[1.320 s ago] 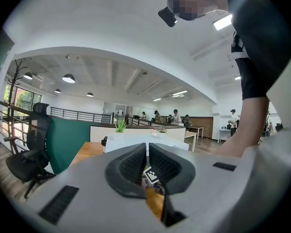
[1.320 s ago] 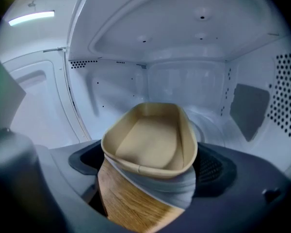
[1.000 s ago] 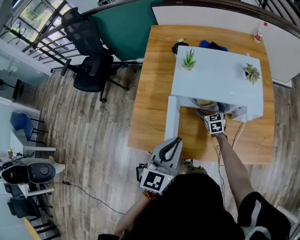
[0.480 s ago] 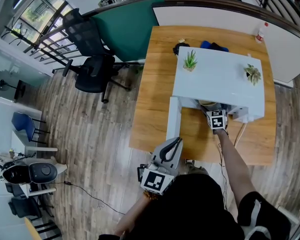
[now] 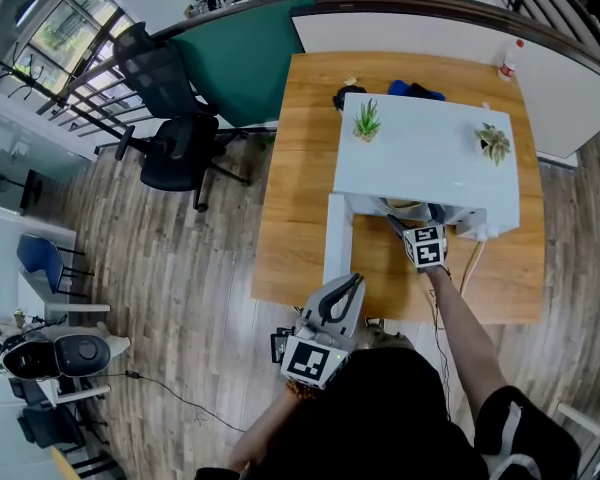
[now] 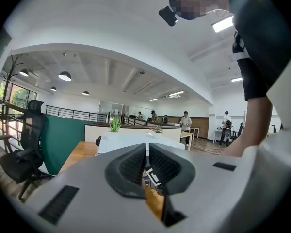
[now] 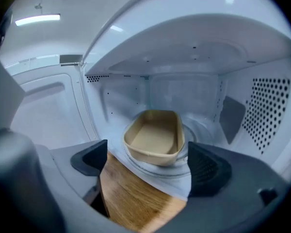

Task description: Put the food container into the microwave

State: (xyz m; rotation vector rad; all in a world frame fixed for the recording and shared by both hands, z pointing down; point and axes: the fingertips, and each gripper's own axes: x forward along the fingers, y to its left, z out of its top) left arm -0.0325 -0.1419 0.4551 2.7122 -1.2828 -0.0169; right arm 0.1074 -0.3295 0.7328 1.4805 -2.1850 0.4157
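Pretty much done here, by the looks of it: the food container [image 7: 154, 137] sits upright on the turntable [image 7: 200, 131] inside the microwave [image 7: 184, 89], clear of both side walls. The right claw [image 7: 146, 171] is released, jaws spread wide just in front of the container and touching nothing. The left claw [image 6: 147, 154] is clenched on nothing, held back past the near edge of the worktop [image 5: 300, 168]. What's left is probably just backing the right claw out, and maybe shutting the door [image 5: 337, 238]. The exit lane looks tight: the open door juts toward the near edge on the left, the cavity's perforated wall sits close on the right, and only a thin strip of worktop fronts the microwave.
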